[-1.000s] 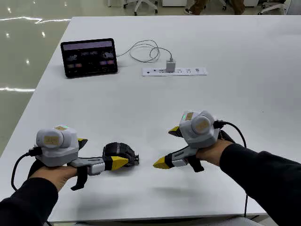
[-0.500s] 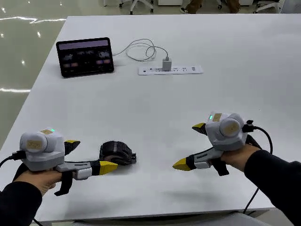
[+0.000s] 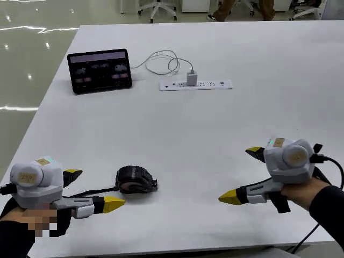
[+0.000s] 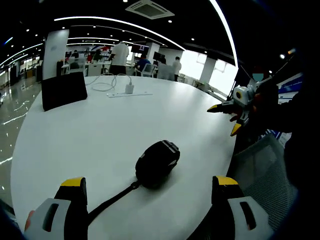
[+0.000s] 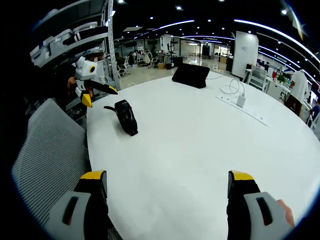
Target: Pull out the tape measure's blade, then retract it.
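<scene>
A black tape measure (image 3: 134, 179) lies on the white table (image 3: 215, 134) near its front edge, blade in, with a thin black strap trailing left. My left gripper (image 3: 92, 188) stands open just left of it, yellow tips apart, the strap running between them. In the left gripper view the tape measure (image 4: 157, 162) sits a short way ahead of the open jaws, untouched. My right gripper (image 3: 242, 174) stands open well to the right with nothing in it. The right gripper view has the tape measure (image 5: 126, 116) far off, with the left gripper (image 5: 97, 90) behind it.
A dark tablet (image 3: 100, 70) stands at the back left. A white power strip (image 3: 196, 84) with a charger and looped cable (image 3: 161, 59) lies beside it. The table's front edge runs just below both grippers. A grey mesh chair (image 5: 50, 150) is at the near side.
Both grippers have drawn apart: the left has backed off leftward from around the tape measure, and the right has moved right. The tape measure lies still on the table.
</scene>
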`<state>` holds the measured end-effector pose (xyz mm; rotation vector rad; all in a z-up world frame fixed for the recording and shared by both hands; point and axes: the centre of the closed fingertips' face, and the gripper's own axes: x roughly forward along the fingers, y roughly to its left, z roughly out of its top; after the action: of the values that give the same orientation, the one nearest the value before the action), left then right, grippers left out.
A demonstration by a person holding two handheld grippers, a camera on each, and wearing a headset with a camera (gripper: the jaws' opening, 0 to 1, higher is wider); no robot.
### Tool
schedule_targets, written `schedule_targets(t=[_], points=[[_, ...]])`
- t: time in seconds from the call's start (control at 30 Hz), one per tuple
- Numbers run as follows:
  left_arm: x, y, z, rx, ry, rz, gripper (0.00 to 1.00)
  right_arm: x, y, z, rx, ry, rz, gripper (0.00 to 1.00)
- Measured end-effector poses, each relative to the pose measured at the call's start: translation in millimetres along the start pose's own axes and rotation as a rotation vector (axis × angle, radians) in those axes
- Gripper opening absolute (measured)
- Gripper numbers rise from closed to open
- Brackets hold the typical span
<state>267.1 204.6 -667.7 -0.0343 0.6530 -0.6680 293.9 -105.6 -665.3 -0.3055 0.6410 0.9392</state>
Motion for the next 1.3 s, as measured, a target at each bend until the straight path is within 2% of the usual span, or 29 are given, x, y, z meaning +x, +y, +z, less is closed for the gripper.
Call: schedule_targets(t=[0.13,0.2,0.4,0.5,0.8,1.03,1.3], points=[[-11.8,3.1,-0.1,0.021,-0.012,0.024,1.0,-19.0,-5.4,-9.9,0.02,-0.003,-0.024,0.97],[-16.9,7.3,2.4,0.035,-0.033,0.049,1.0,-23.3,-7.9,-18.4,0.035,0.0,-0.032,0.97],[-25.9,10.9,0.7,0.061,-0.028,0.062,1.0,-39.4,-15.0,-38.5,0.082,0.0,-0.071,0.99],[-28.4,13.6,0.0,0.066,-0.023,0.063,1.0,-46.0,-12.1,-39.7,0.088,0.0,-0.082,0.99],[-30.7,25.1,-0.3,0.05,-0.011,0.062,1.0,-52.7,-13.4,-48.1,0.073,0.019,-0.099,0.99],[-27.8,21.3,-0.8,0.063,-0.012,0.059,1.0,-58.6,-10.6,-57.9,0.091,0.025,-0.101,1.0],[-28.9,18.3,-8.6,0.049,-0.006,0.054,1.0,-60.3,-8.2,-67.7,0.107,0.036,-0.104,0.99]])
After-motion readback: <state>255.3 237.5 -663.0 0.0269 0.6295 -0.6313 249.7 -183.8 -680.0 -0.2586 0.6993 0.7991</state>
